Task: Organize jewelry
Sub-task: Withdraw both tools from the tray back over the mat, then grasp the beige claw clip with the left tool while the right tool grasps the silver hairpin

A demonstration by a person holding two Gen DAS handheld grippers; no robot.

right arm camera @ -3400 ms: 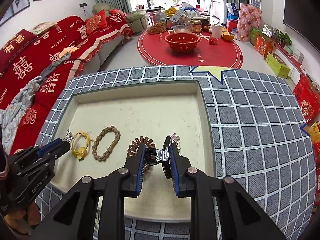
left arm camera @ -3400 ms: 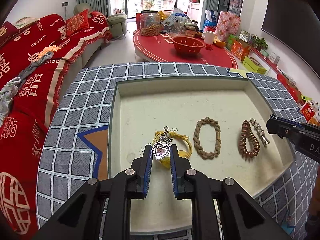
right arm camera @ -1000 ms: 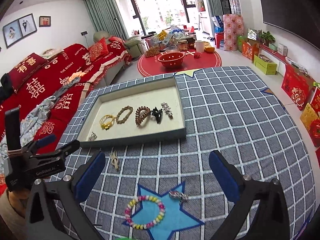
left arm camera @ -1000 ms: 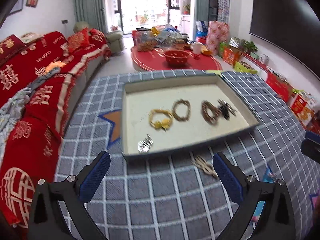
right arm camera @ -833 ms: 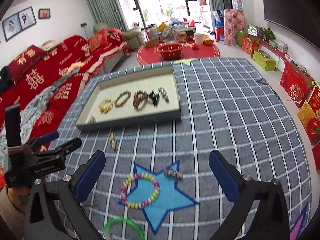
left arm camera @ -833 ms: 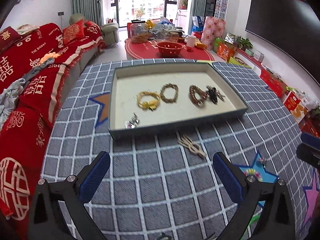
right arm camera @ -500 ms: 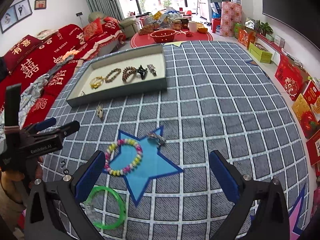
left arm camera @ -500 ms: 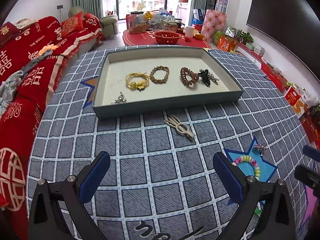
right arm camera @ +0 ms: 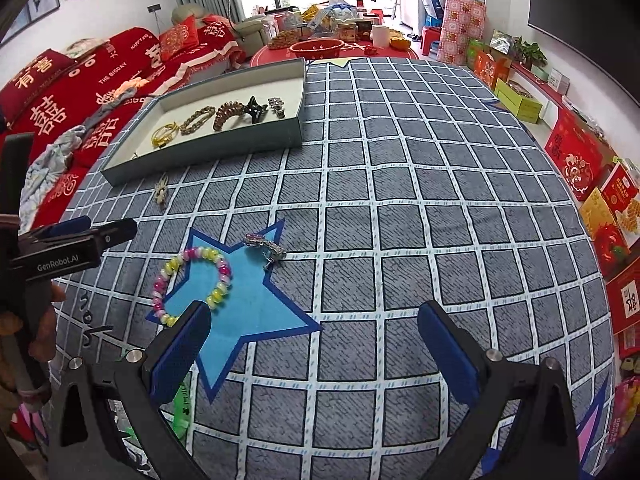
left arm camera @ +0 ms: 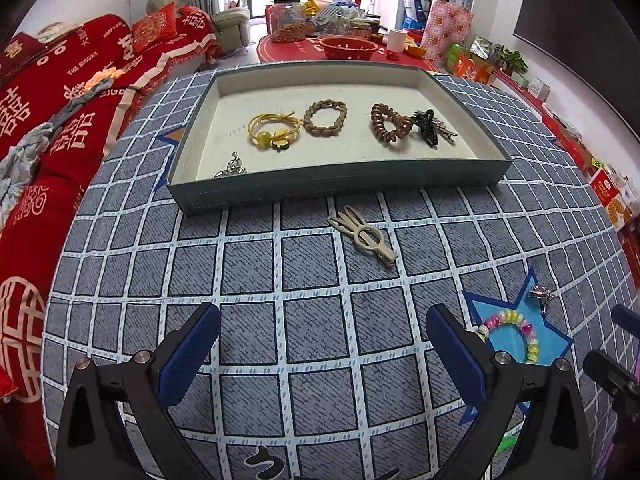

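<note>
Both hand-held grippers (left arm camera: 322, 354) (right arm camera: 314, 344) now withdrawn, splayed, empty

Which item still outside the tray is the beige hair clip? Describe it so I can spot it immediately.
Find the grey tray on the checked cloth. Just in front of its near wall lies the beige hair clip, flat and pronged; unlike the beaded bracelet on the blue star, it is plain and one colour.

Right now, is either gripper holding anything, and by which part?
Nothing is held. The left gripper and the right gripper are both wide open over the checked cloth, with nothing between the pads.
</note>
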